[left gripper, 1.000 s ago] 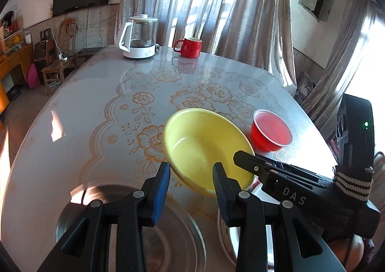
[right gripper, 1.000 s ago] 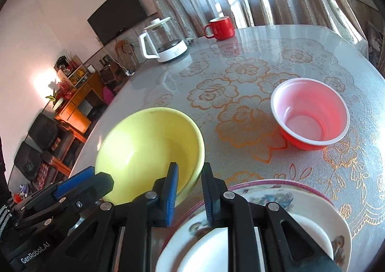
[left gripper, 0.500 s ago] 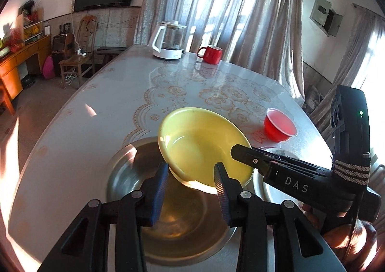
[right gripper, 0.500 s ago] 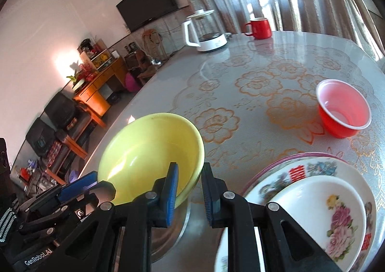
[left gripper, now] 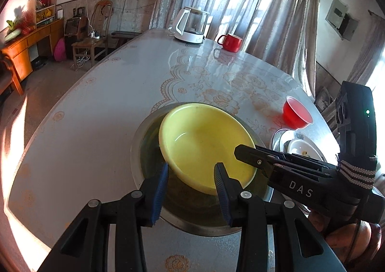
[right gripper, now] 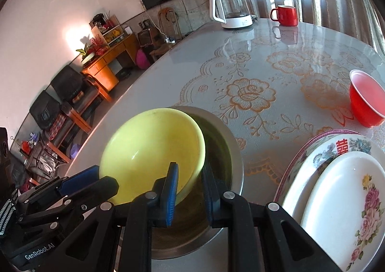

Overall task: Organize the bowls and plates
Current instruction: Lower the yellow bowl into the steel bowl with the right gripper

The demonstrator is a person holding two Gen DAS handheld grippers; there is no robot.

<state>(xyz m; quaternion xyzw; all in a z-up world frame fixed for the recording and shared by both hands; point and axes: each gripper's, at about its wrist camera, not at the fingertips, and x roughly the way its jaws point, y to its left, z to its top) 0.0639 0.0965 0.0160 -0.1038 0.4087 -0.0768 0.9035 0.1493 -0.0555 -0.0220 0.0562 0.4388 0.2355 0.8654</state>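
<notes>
A yellow bowl [left gripper: 204, 144] [right gripper: 149, 151] sits tilted inside a wide steel bowl [left gripper: 142, 156] [right gripper: 228, 151] near the table's front edge. My right gripper [right gripper: 190, 183] grips the yellow bowl's near rim, one finger inside and one outside. It shows in the left wrist view as a black arm [left gripper: 288, 171]. My left gripper [left gripper: 191, 183] is open just before the yellow bowl's rim, touching nothing. A red bowl [left gripper: 297, 114] [right gripper: 367, 101] stands at the right. A white flowered plate [right gripper: 346, 202] lies stacked on a patterned plate [right gripper: 312, 149].
A glass kettle [left gripper: 192, 25] [right gripper: 232, 8] and a red mug [left gripper: 231, 42] [right gripper: 286, 15] stand at the far end of the flowered tabletop [left gripper: 96, 115]. Chairs and an orange cabinet [left gripper: 21, 48] stand beyond the left edge.
Both grippers moved back and left, carrying the yellow bowl from the tabletop over and down into the steel bowl. The right gripper has kept its grip on the rim.
</notes>
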